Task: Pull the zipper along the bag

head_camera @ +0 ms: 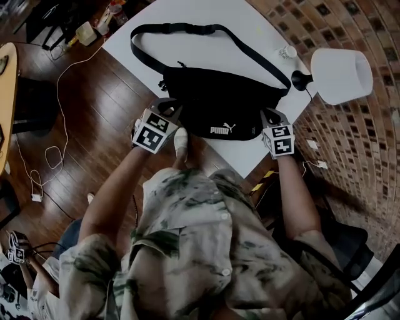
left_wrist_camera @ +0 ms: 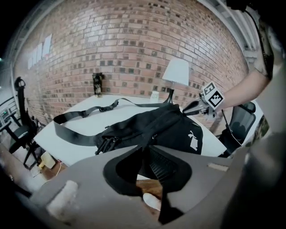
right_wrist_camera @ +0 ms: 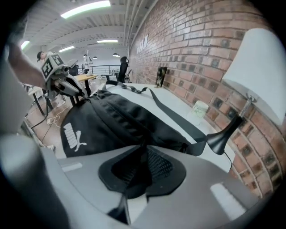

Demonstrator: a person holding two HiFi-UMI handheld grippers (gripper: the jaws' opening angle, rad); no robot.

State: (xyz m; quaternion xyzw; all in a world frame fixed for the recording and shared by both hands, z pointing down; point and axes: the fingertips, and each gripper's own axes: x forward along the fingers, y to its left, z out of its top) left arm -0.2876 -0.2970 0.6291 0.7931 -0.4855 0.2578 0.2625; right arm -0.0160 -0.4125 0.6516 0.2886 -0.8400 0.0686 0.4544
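A black Puma waist bag (head_camera: 219,100) lies near the front edge of a white table (head_camera: 200,12), its strap (head_camera: 187,28) looped toward the back. My left gripper (head_camera: 167,107) is at the bag's left end, jaws closed, with the bag's fabric (left_wrist_camera: 170,125) running right into them. Dark zipper cords (left_wrist_camera: 105,144) hang at that end, just left of the jaws. My right gripper (head_camera: 270,115) is at the bag's right end, shut, and the bag (right_wrist_camera: 116,120) reaches into its closed jaws. Whether either one pinches fabric or a pull is hidden.
A white-shaded lamp (head_camera: 340,75) on a black stem stands at the table's right corner, close to my right gripper. A small cup (head_camera: 288,52) sits behind it. Brick wall lies beyond the table. Cables trail over the wooden floor (head_camera: 94,125) at the left.
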